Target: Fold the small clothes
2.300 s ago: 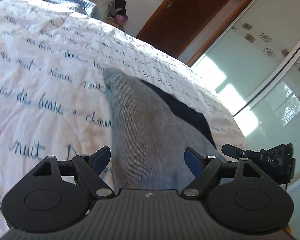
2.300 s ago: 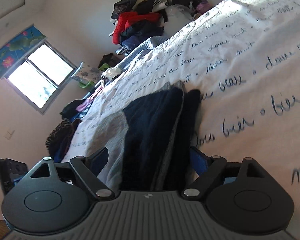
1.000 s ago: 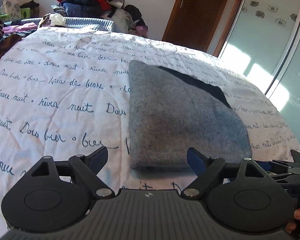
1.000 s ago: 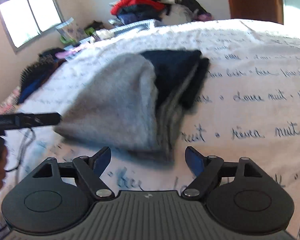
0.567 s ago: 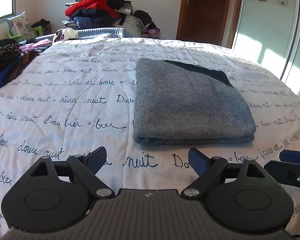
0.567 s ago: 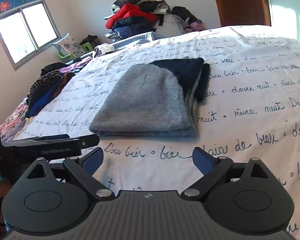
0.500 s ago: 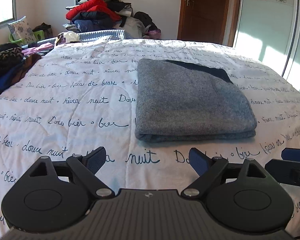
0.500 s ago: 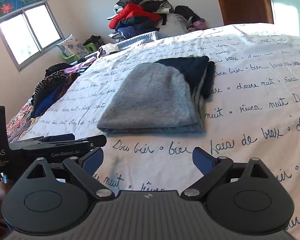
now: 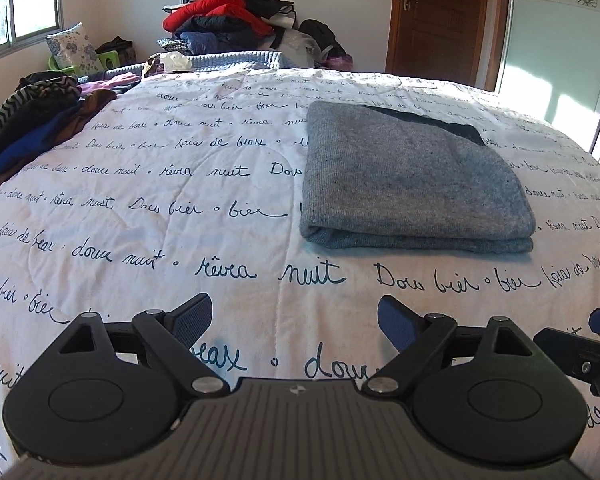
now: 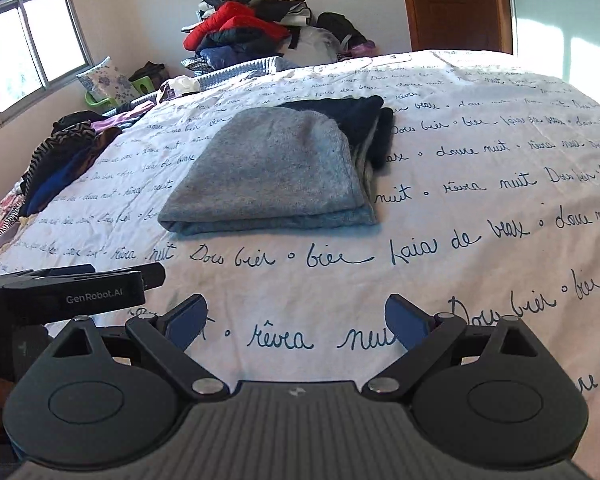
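Observation:
A grey knit garment (image 9: 408,176) with a dark navy part at its far edge lies folded flat on the white bedspread (image 9: 160,208) printed with blue script. It also shows in the right wrist view (image 10: 272,168). My left gripper (image 9: 296,326) is open and empty, hovering over the bedspread well short of the garment's near edge. My right gripper (image 10: 296,324) is open and empty too, also back from the garment. The right gripper's body shows at the right edge of the left wrist view (image 9: 580,356), and the left gripper's body shows at the left of the right wrist view (image 10: 72,288).
A heap of loose clothes (image 9: 32,120) lies on the bed's left side. A pile of red and dark clothing (image 9: 228,24) sits beyond the bed's far end, near a floral pillow (image 9: 74,48). A wooden door (image 9: 440,16) and a mirrored wardrobe (image 9: 560,52) stand at the right.
Both grippers have let go of the garment and drawn back from it, levelling out. The garment now lies folded further ahead on the bed.

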`<state>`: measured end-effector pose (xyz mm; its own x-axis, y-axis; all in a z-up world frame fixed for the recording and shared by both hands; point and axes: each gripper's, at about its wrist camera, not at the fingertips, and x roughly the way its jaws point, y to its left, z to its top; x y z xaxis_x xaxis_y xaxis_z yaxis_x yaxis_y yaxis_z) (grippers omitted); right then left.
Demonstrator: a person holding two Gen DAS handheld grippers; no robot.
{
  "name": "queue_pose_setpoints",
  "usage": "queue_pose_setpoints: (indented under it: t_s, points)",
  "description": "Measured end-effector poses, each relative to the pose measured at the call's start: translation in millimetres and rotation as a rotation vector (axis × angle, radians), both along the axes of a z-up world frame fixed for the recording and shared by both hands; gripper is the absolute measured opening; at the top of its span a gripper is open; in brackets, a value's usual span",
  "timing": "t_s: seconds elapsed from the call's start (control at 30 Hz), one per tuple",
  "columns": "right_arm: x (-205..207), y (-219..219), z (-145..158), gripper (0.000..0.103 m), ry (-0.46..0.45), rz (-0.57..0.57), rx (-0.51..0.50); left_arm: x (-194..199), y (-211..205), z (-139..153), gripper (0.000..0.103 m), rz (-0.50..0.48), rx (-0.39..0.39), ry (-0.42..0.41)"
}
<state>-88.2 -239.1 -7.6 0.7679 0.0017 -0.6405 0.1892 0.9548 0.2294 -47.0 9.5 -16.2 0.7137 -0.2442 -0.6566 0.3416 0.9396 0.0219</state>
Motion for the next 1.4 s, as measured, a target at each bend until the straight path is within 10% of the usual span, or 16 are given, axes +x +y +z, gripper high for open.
queue_pose_setpoints:
  t_s: [1.4]
  points:
    - [2,9,-18,0.097,0.029,0.001,-0.046,-9,4,-17,0.089,0.047,0.042,-0.002]
